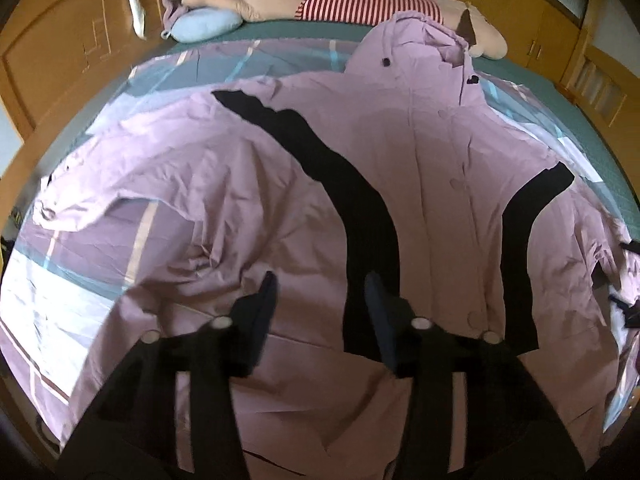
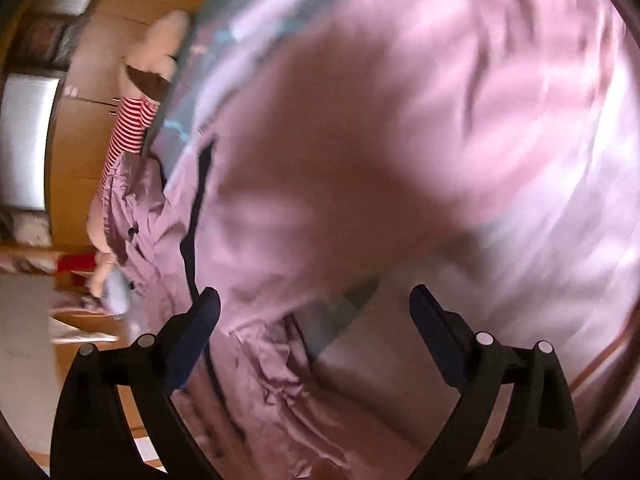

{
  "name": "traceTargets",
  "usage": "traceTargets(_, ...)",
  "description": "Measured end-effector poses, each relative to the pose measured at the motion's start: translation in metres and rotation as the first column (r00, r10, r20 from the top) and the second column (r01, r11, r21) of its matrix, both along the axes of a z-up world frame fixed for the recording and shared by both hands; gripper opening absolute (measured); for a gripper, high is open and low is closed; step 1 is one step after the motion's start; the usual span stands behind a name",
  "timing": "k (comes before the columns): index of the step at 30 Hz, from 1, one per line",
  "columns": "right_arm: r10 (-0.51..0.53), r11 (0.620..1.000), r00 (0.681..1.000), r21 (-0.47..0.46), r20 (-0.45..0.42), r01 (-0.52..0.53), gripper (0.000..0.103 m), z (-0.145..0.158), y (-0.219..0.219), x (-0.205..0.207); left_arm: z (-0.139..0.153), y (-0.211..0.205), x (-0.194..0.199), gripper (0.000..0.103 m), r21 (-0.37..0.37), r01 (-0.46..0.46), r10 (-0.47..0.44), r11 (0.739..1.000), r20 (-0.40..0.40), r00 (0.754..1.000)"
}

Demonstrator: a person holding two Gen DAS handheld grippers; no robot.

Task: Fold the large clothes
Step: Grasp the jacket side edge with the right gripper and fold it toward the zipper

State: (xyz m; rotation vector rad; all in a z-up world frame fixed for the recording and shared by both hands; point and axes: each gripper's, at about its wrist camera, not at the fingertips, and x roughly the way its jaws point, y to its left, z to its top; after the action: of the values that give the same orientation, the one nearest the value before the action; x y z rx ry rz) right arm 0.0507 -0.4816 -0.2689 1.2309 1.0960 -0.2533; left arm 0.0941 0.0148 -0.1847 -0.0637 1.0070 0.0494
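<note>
Black plastic forms the left gripper [image 1: 322,292], whose two fingers stand apart over the lower part of a pink jacket [image 1: 280,184]. Crumpled pink cloth lies in the gap between them, yet whether the pads press on it cannot be told from the left wrist view. One finger [image 1: 264,300] sits over plain pink fabric; the other sits against a broad black stripe [image 1: 360,208] that curves up the jacket's front.

Outward from there, the jacket lies spread flat and face up on a bed [image 1: 580,128], with a row of pink snap buttons [image 1: 456,182] down its middle and a second black stripe [image 1: 528,216] on the far side of them. Its hood [image 1: 420,40] points toward the head of the bed, and one sleeve [image 1: 120,184] reaches out to the left. Under the jacket is a plaid quilt [image 1: 60,272] in pink, white and teal. Beyond the hood lie a long plush toy in a red-striped shirt [image 1: 360,0] and a pale blue pillow [image 1: 204,26], with wooden cabinets [image 1: 72,52] behind.

In the blurred right wrist view, the right gripper [image 2: 314,304] has its fingers wide apart, nothing clamped, above a rumpled pink part of the jacket lying on the quilt.
</note>
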Motion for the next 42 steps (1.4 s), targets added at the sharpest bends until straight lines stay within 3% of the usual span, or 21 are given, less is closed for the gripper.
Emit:
traceTargets(2,-0.025,0.999,1.0,0.042,-0.015,0.026,0.096,-0.011,-0.001,-0.002,0.0,0.0,-0.001,0.086,0.001,-0.003,0.003,1.0,0.007,1.0)
traceTargets(5,-0.043,0.998,0.999,0.047,0.002,0.043,0.096,-0.006,-0.004,0.002,0.001,-0.005,-0.003,0.095,0.028,0.006,-0.007,1.0,0.02,1.0)
traceTargets(9,-0.152,0.984,0.986,0.104,0.075,0.144,0.096,-0.004,-0.023,0.003,-0.003,-0.007,-0.003,0.097,0.048,0.02,-0.02,0.999,-0.001,1.0)
traceTargets(10,-0.156,0.985,0.983,0.083,0.092,0.149,0.094,0.001,-0.028,0.006,-0.005,-0.007,-0.002,0.097,0.046,0.016,-0.016,0.999,-0.009,1.0)
traceTargets(13,-0.106,0.994,0.99,-0.029,0.091,0.109,0.063,0.013,-0.032,0.016,-0.01,-0.006,-0.002,0.097,0.03,0.02,-0.019,0.999,-0.038,0.999)
traceTargets(14,-0.091,0.993,0.991,-0.06,0.095,0.097,0.033,0.015,-0.031,0.018,-0.011,-0.005,-0.002,0.097,0.028,0.02,-0.019,0.999,-0.044,0.999)
traceTargets(15,-0.087,0.992,0.992,-0.084,0.094,0.095,0.015,0.016,-0.031,0.019,-0.011,-0.004,-0.001,0.097,0.03,0.017,-0.015,0.999,-0.046,0.999)
traceTargets(17,-0.1,0.985,0.986,-0.127,0.134,0.117,0.007,0.024,-0.028,0.017,-0.009,-0.001,0.0,0.096,0.046,0.004,-0.002,0.999,-0.037,0.999)
traceTargets(20,-0.073,0.966,0.975,-0.23,0.212,0.122,0.005,0.05,-0.02,0.02,-0.008,0.004,0.003,0.096,0.048,-0.015,0.017,0.999,-0.026,1.0)
traceTargets(23,0.022,0.914,0.966,-0.396,0.258,0.085,0.005,0.083,-0.003,0.029,-0.015,0.006,0.006,0.096,0.016,-0.019,0.02,1.0,-0.053,0.998)
traceTargets(25,0.06,0.887,0.968,-0.458,0.243,0.059,0.005,0.088,0.003,0.033,-0.02,0.004,0.006,0.096,-0.002,-0.011,0.011,1.0,-0.073,0.997)
traceTargets(29,0.06,0.904,0.976,-0.426,0.209,0.035,0.011,0.074,-0.01,0.026,-0.024,-0.005,0.005,0.096,0.002,0.019,-0.019,1.0,-0.088,0.996)
traceTargets(31,0.033,0.935,0.983,-0.353,0.179,0.033,0.036,0.055,-0.023,0.027,-0.024,-0.009,0.004,0.096,0.004,0.033,-0.033,0.999,-0.087,0.996)
traceTargets(32,0.01,0.944,0.987,-0.328,0.162,0.044,0.067,0.049,-0.027,0.024,-0.024,-0.009,0.003,0.097,0.004,0.038,-0.038,0.999,-0.089,0.995)
traceTargets(33,-0.032,0.954,0.99,-0.291,0.141,0.073,0.085,0.037,-0.035,0.021,-0.024,-0.01,0.003,0.097,0.005,0.041,-0.041,0.999,-0.091,0.995)
traceTargets(36,-0.16,0.973,0.973,-0.138,0.166,0.183,0.085,0.013,-0.058,0.009,-0.025,-0.007,0.003,0.097,-0.009,0.039,-0.04,0.999,-0.101,0.994)
traceTargets(37,-0.204,0.968,0.962,-0.108,0.183,0.226,0.08,0.01,-0.063,0.005,-0.026,-0.006,0.004,0.097,-0.014,0.035,-0.037,0.999,-0.106,0.994)
traceTargets(39,-0.263,0.946,0.941,-0.133,0.21,0.294,0.03,0.015,-0.069,-0.003,-0.027,-0.004,0.005,0.097,-0.022,0.025,-0.027,0.999,-0.115,0.993)
traceTargets(41,-0.267,0.913,0.926,-0.237,0.266,0.332,0.011,0.038,-0.063,-0.006,-0.028,-0.003,0.005,0.097,-0.026,0.022,-0.025,0.999,-0.116,0.993)
traceTargets(42,-0.243,0.901,0.919,-0.279,0.311,0.333,0.008,0.054,-0.056,-0.005,-0.027,-0.003,0.005,0.097,-0.025,0.022,-0.024,0.999,-0.115,0.993)
